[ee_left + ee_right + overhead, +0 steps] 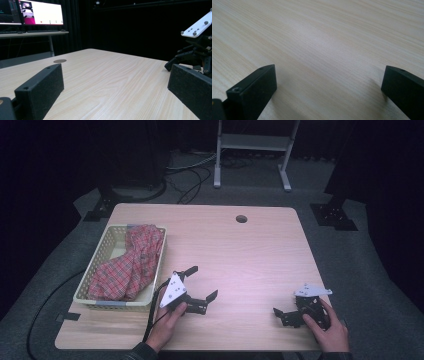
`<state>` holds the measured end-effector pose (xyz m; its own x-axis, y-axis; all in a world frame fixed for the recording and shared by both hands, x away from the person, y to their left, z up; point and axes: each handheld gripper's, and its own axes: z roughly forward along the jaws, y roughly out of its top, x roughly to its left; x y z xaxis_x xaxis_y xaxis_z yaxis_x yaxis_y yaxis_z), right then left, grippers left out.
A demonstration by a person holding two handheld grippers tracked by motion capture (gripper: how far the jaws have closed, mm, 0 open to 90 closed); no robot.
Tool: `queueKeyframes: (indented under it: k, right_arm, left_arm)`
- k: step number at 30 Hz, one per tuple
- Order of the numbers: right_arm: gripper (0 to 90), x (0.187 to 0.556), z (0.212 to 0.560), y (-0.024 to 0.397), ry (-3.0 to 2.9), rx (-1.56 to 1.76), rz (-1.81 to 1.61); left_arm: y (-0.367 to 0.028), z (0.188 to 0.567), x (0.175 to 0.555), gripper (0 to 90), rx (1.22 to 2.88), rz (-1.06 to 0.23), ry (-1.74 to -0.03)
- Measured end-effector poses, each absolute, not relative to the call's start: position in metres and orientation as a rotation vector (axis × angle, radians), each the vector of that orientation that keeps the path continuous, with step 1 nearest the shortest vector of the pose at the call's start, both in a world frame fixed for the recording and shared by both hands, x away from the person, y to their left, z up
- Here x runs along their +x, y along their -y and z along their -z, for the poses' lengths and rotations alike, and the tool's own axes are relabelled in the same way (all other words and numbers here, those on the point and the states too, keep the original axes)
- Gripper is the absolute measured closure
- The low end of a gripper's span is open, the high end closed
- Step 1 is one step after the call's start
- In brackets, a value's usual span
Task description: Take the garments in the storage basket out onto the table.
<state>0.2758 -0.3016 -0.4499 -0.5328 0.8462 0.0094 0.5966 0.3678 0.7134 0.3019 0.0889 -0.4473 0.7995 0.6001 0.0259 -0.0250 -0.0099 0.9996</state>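
Plaid cloth [131, 265] lies heaped in the basket [95, 265], just beside the left gripper [201, 281] on its outer side, apart from its jaws. Left gripper: jaws spread wide, holding nothing. Right gripper [282, 312]: jaws likewise wide, holding nothing, bare table [324, 45] between them

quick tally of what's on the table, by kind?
Grippers: 2, left gripper and right gripper, both open, holding nothing
Baskets: 1, cream plastic basket
Cloths: 1, red plaid cloth lying in the basket
Total: 4
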Motion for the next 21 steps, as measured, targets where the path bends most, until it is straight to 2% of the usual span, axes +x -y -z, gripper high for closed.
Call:
queueKeyframes:
  k: [21]
  right_arm:
    - [0.0, 0.2759, 0.4499, 0.3016, -2.274, 1.261, -0.961]
  left_arm:
    - [-0.0875, 0.4438, 0.2984, 0.1, 1.532, -0.472, -0.481]
